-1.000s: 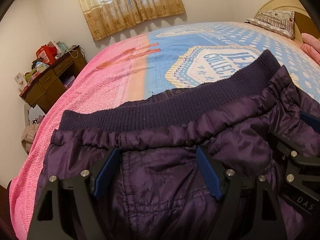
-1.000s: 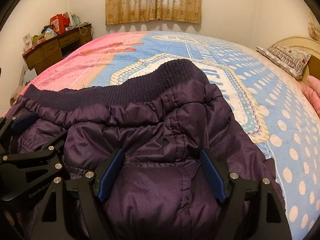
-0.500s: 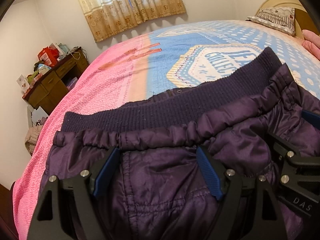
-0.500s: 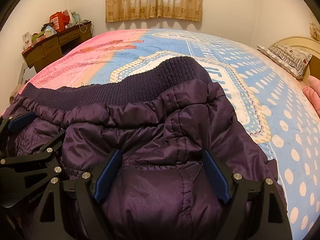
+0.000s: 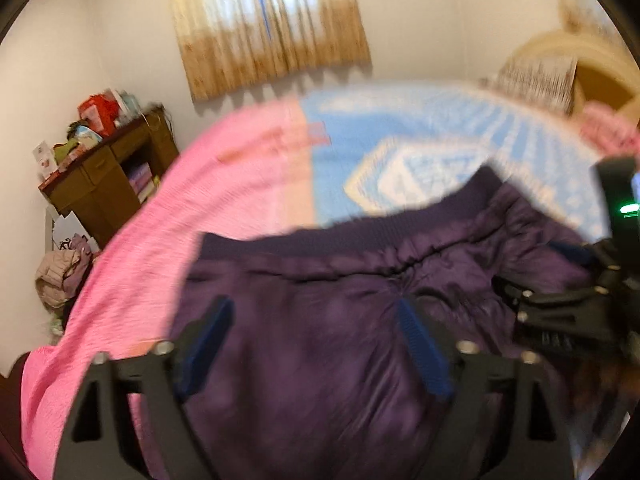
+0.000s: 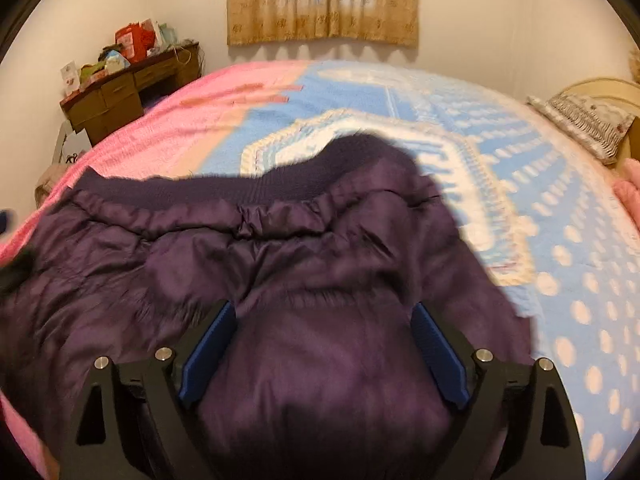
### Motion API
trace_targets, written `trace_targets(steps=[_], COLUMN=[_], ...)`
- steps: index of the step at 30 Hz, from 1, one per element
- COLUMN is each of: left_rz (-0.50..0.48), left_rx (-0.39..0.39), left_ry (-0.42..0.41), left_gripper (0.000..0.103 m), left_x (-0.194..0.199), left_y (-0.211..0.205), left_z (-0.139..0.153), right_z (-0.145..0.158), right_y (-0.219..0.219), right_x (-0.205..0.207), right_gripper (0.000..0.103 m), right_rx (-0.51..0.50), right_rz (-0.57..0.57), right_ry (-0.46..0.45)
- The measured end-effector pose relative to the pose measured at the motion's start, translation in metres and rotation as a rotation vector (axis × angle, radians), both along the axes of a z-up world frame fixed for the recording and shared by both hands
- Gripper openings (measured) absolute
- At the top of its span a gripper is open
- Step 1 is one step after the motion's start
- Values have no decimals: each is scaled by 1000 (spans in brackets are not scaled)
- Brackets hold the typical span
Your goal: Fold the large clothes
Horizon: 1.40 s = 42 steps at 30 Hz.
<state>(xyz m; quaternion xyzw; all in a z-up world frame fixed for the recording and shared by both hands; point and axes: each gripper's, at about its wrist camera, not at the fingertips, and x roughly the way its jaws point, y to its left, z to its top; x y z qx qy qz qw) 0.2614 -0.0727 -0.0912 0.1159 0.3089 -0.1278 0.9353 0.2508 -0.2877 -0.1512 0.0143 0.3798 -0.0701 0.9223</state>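
Note:
A dark purple padded jacket (image 5: 320,320) with a knitted navy hem band (image 5: 360,232) lies on the bed; it also shows in the right wrist view (image 6: 300,280). My left gripper (image 5: 316,344) is open, its blue pads wide apart over the jacket's left part. My right gripper (image 6: 324,348) is open too, above the jacket's right part, and its black body shows at the right edge of the left wrist view (image 5: 568,316). Both views are blurred by motion.
The bed cover is pink on the left (image 6: 168,120) and blue with white dots on the right (image 6: 560,240). A brown desk (image 6: 128,92) with clutter stands by the far left wall. A pillow (image 6: 584,120) lies at the headboard. A curtain (image 6: 320,0) hangs behind.
Both grippers have drawn back and up from the jacket, so more of it and of the bed shows. The jacket stays on the bed. Both stay open.

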Motion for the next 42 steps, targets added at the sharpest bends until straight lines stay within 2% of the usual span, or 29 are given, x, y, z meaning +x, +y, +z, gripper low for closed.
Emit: trace_targets(steps=[2, 4, 8, 11, 14, 17, 18, 21, 22, 25, 29, 31, 32, 33, 35, 37, 38, 39, 40, 41, 42], left_rz=[29, 38, 92, 118, 59, 32, 41, 55, 53, 23, -32, -75, -95, -108, -87, -42, -39, -48, -62, -73, -85], left_rx=[-59, -120, -272, -403, -580, -701, -717, -739, -740, -728, -815, -872, -891, -904, -865, -832, -834, -834, -843, -854, -859], left_ry=[-50, -32, 114, 202, 268, 341, 353, 385, 363, 321, 305, 312, 318, 305, 299, 308, 318, 309, 299, 285, 277], left_gripper=[103, 103, 103, 103, 103, 103, 103, 103, 103, 103, 102, 86, 75, 73, 73, 88, 91, 87, 77, 48, 36], left_x=[-29, -44, -55, -58, -54, -34, -29, -10, -8, -3, 11, 11, 12, 12, 15, 17, 19, 19, 20, 20, 22], left_y=[48, 88, 157, 183, 190, 185, 182, 174, 172, 164, 159, 160, 160, 161, 154, 150, 149, 148, 149, 150, 151], left_z=[18, 20, -16, -47, -65, -83, -88, -103, -105, -104, -102, -102, -103, -101, -100, -102, -103, -103, -101, -97, -94], right_z=[15, 27, 34, 26, 18, 12, 6, -9, -15, -25, -29, -29, -29, -29, -29, -29, -29, -29, -28, -28, -27], right_y=[7, 21, 65, 90, 107, 113, 110, 96, 94, 96, 94, 93, 92, 93, 94, 94, 95, 96, 97, 96, 94], right_x=[-22, -41, -66, -71, -70, -63, -57, -43, -40, -36, -39, -43, -44, -43, -43, -44, -45, -47, -47, -49, -51], right_gripper=[91, 92, 94, 94, 94, 94, 94, 97, 98, 98, 99, 99, 99, 99, 99, 99, 99, 99, 99, 99, 99], right_rx=[-1, -10, -53, -96, -148, -219, -229, -159, -158, -173, -166, -155, -147, -143, -146, -142, -138, -135, -131, -123, -112], right_rz=[10, 38, 152, 199, 220, 193, 179, 171, 176, 164, 145, 145, 146, 146, 147, 148, 149, 149, 149, 150, 151], right_ry=[-55, -100, -133, -130, -129, -112, -95, -33, -24, -23, -70, -86, -90, -92, -96, -99, -101, -104, -107, -112, -120])
